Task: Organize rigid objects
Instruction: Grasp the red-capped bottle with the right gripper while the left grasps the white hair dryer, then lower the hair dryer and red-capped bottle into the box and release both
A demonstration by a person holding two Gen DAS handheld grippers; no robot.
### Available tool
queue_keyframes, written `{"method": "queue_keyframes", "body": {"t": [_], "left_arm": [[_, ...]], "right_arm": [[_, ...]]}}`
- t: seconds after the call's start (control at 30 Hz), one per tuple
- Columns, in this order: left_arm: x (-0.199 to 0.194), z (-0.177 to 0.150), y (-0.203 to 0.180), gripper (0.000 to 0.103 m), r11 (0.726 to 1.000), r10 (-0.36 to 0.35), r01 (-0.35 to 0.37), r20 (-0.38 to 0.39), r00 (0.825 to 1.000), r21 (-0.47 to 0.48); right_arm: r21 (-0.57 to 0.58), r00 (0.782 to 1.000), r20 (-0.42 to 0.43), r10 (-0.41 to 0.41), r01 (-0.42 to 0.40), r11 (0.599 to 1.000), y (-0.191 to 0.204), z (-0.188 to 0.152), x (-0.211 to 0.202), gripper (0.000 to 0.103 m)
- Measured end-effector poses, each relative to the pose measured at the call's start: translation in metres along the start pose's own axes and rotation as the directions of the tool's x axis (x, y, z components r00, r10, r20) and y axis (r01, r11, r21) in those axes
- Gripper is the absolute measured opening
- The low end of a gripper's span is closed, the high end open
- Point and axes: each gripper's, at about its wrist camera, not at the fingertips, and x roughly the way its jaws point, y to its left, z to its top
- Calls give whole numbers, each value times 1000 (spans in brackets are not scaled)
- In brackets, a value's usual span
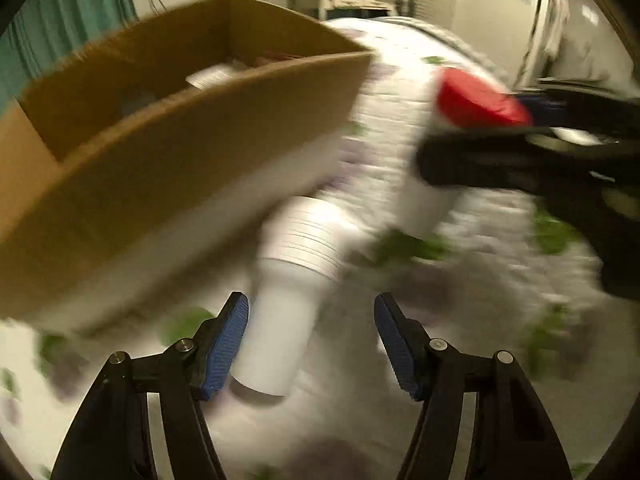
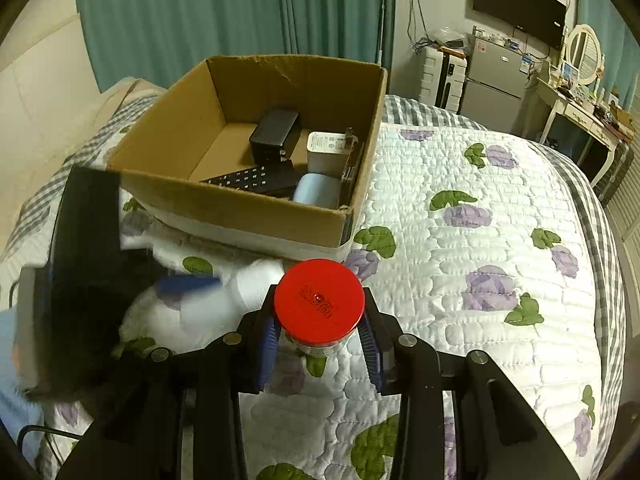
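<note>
My right tongs [image 2: 320, 338] clamp the red-lidded clear jar [image 2: 319, 301], the brown cardboard box [image 2: 240, 204] lying far-left ahead, while my left tongs [image 1: 312, 344] gape around the white cup stack [image 1: 288, 280].

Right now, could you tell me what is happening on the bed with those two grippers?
A person is tidying loose items into the cardboard box on the quilt. The right gripper is shut on a red-lidded jar, held in front of the box. The left gripper is open around a stack of white cups lying on the quilt, not yet closed. A remote and other items are in the box already.
</note>
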Motion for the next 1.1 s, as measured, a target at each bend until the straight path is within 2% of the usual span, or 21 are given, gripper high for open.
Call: {"method": "queue_keyframes", "body": {"t": [0.13, 0.23, 0.3, 0.37, 0.5, 0.57, 0.67, 0.77, 0.87, 1.0, 1.1], "left_arm": [[-3, 0, -12, 67, 999, 49, -49, 16, 999, 12], [2, 12, 1, 67, 992, 99, -96, 37, 994, -78], [8, 19, 11, 66, 987, 106, -100, 48, 993, -125], [11, 19, 10, 47, 986, 92, -84, 54, 994, -145], [4, 12, 0, 47, 984, 110, -99, 66, 992, -146], [-3, 11, 2, 47, 978, 109, -93, 80, 991, -186], [-27, 3, 2, 47, 963, 146, -115, 112, 983, -244], [-60, -5, 12, 47, 942, 181, -125, 158, 971, -311], [-99, -12, 19, 47, 915, 230, -135, 215, 949, -381], [-127, 8, 32, 47, 889, 297, -166, 261, 918, -427], [-152, 8, 48, 47, 866, 348, -195, 276, 896, -460]], "right_arm": [[11, 1000, -1, -1, 1, 1000, -2, 0, 0, 36], [17, 1000, 0, 1, -1, 1000, -3, 0, 0, 36], [22, 1000, -1, 2, -2, 1000, -5, 0, 0, 36], [25, 1000, -3, 3, -3, 1000, -6, -1, 1, 36], [32, 1000, 2, 6, -6, 999, -9, 0, -1, 36], [29, 1000, 14, 7, -8, 1000, -8, 0, -4, 36], [21, 999, 36, 13, -14, 1000, -7, 1, -10, 36], [11, 997, 67, 27, -27, 1000, -4, 4, -20, 36], [-14, 994, 105, 32, -31, 999, 4, 13, -36, 36], [-46, 983, 176, 61, -54, 998, 15, 35, -65, 36], [-78, 974, 214, 77, -61, 995, 23, 55, -79, 36]]}}
